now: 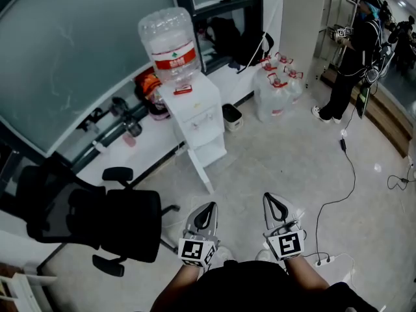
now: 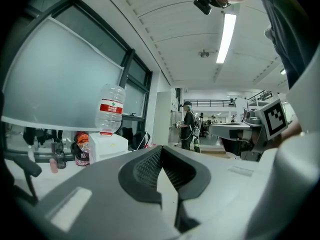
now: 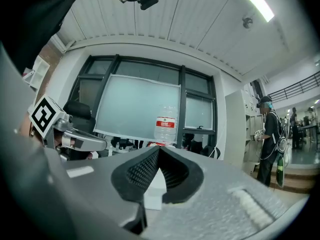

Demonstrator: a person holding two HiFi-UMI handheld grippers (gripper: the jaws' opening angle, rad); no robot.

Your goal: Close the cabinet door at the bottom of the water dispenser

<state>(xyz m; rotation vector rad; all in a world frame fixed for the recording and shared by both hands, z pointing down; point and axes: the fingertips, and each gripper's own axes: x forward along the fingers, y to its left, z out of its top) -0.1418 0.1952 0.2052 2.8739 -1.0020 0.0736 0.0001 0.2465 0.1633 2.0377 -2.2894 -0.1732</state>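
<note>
Cabinet door (image 1: 200,171), a white panel at the foot of the tall white water dispenser (image 1: 198,112), stands open, angled out towards me. The dispenser stands by the grey glass window (image 1: 65,57), well ahead of me, with a clear plastic bottle with a red label (image 1: 170,44) upended on top. A black office chair (image 1: 97,223) sits at my left. A person in dark clothes (image 1: 354,51) stands far off at the right. Clear water jugs with red caps (image 1: 276,86) cluster right of the dispenser, with a small open bin (image 1: 231,116) between. My left claw (image 1: 208,210) and right claw (image 1: 272,200) hover side by side over the pale floor (image 1: 273,155), well apart from the door, each pressed together and pinching nothing
</note>
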